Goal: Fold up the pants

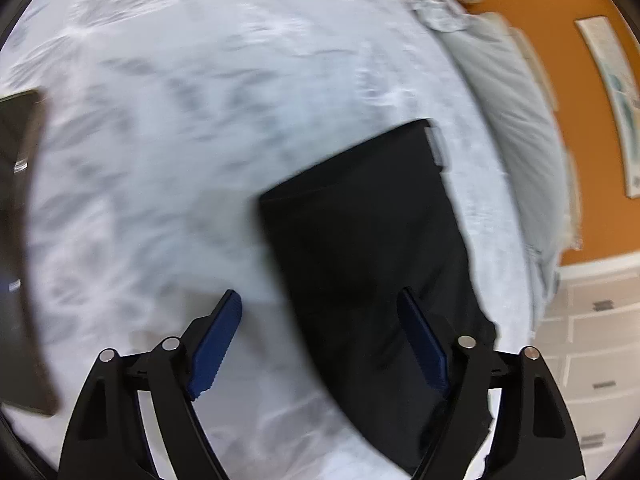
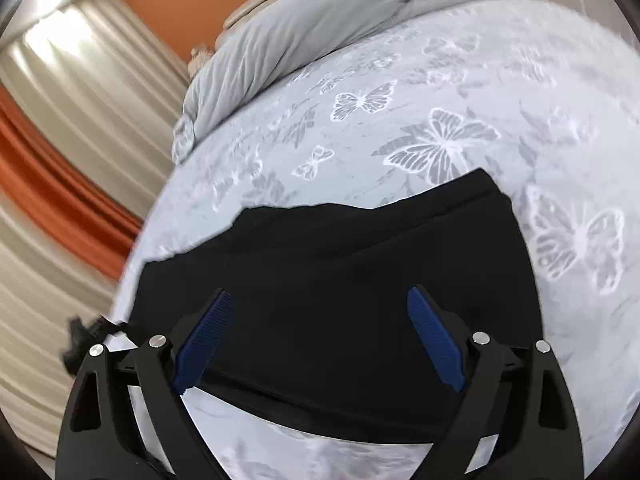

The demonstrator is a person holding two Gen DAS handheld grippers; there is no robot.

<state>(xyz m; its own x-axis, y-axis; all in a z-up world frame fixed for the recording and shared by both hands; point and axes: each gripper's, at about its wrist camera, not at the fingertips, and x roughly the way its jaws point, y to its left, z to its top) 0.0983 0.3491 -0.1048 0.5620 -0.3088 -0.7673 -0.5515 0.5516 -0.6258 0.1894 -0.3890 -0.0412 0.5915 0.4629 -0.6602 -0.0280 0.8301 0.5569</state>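
Note:
The black pants point(image 1: 372, 248) lie folded into a compact slab on the pale butterfly-print bedspread point(image 1: 180, 140). In the left wrist view they run from centre right down to the bottom edge, and a grey tag shows at their far corner. My left gripper point(image 1: 320, 300) hovers open over their near left edge, with nothing between its blue pads point(image 1: 216, 344). In the right wrist view the pants point(image 2: 340, 272) fill the lower middle. My right gripper point(image 2: 320, 300) stands wide open above them, its blue pads point(image 2: 434, 344) apart and holding nothing.
A grey pillow or rolled blanket point(image 2: 304, 36) lies along the far side of the bed, against an orange wall point(image 1: 568, 92). Cream and orange curtains point(image 2: 60, 152) hang at left in the right wrist view. A white drawer unit point(image 1: 596, 352) stands beside the bed. A dark flat object point(image 1: 20, 240) sits at the left edge.

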